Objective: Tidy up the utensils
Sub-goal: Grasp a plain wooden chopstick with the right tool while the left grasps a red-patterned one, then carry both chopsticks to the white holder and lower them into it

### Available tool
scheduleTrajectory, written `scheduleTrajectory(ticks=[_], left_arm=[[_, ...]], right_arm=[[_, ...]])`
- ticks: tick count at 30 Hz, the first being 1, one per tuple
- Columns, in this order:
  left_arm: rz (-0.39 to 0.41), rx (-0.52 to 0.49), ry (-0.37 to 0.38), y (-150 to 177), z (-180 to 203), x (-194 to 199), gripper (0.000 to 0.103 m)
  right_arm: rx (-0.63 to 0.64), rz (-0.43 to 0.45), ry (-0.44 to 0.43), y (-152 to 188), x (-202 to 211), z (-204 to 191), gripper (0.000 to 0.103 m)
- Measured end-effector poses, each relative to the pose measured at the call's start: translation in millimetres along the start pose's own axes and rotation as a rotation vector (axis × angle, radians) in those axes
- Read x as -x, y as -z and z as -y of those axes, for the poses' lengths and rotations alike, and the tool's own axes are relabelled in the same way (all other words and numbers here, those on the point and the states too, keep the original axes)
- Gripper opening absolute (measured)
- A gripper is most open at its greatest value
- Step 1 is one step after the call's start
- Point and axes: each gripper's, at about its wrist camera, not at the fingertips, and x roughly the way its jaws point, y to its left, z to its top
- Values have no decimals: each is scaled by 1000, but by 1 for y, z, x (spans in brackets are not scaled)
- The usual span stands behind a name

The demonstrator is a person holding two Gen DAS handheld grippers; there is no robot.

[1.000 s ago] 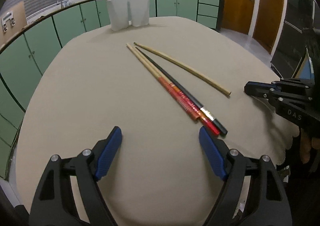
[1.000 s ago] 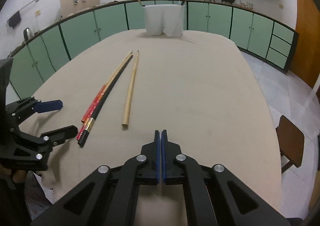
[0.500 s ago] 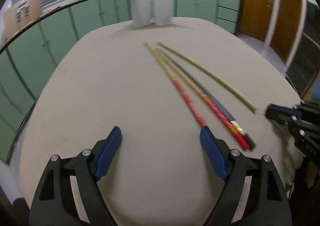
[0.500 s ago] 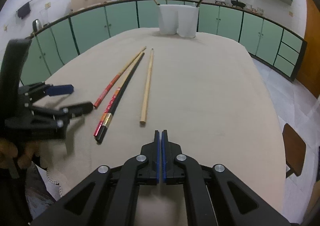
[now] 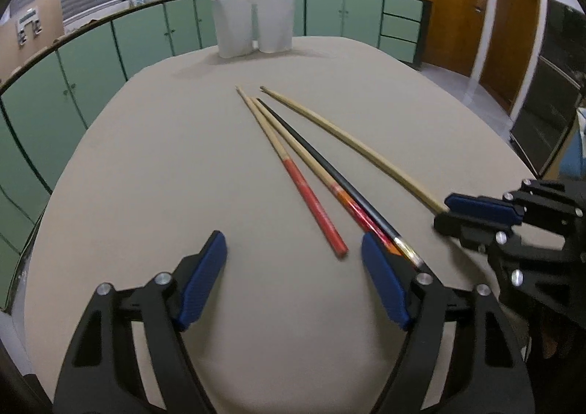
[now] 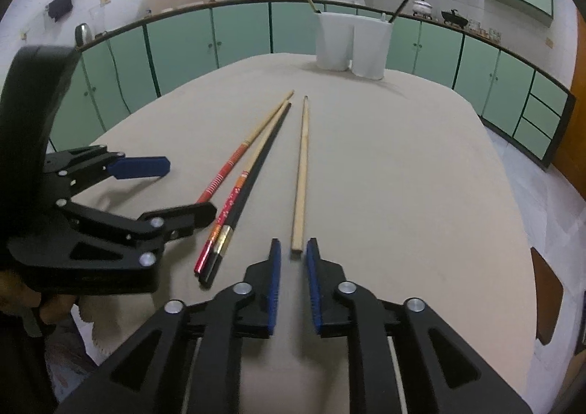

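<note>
Left gripper (image 5: 293,276): jaws wide apart, holding nothing — it hangs low over the near part of the tabletop (image 5: 146,157), with the near end of the red-handled chopstick (image 5: 315,211) between its fingers.
Right gripper (image 6: 293,276): jaws a little apart, holding nothing; the near end of the plain wooden chopstick (image 6: 301,172) lies just in front of the gap.
Other chopsticks: a black chopstick (image 6: 256,172) and an orange-patterned chopstick (image 6: 234,200) lie side by side, between the red-handled one and the plain one.
Holder: a white utensil holder (image 5: 253,23) stands at the far end of the tabletop — two sticks lean out of it.
</note>
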Motion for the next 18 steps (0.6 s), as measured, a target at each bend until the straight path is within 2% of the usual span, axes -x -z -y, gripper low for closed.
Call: scheduleTrajectory(ticks=[2,4,5,7,12,15,17,18], left_arm=[[11,19,-9,-1,-3,0,59],[21,27,-17,0,-5,1,34],[26,34,-26,1,-6,2,27],[33,70,-48,2,-15,3,5],[39,149,-92,9,-33,11,5],[28,126,-89,18,-32,20,7],[35,102,-104,20,-31,23,13],[38,90,-112,21,-30,23,26]], right_arm=[[-2,6,4,-3,-3,-2,21],[-6,8,14,-6,-7,-4,20],[-11,7,26,-7,-8,-5,16],[-47,15,65,-8,-9,-5,7],[-177,31,189,6,1,7,7],[-180,22,178,11,9,5,7],[-176,23,159,14,14,3,9],[-173,25,158,15,15,3,10]])
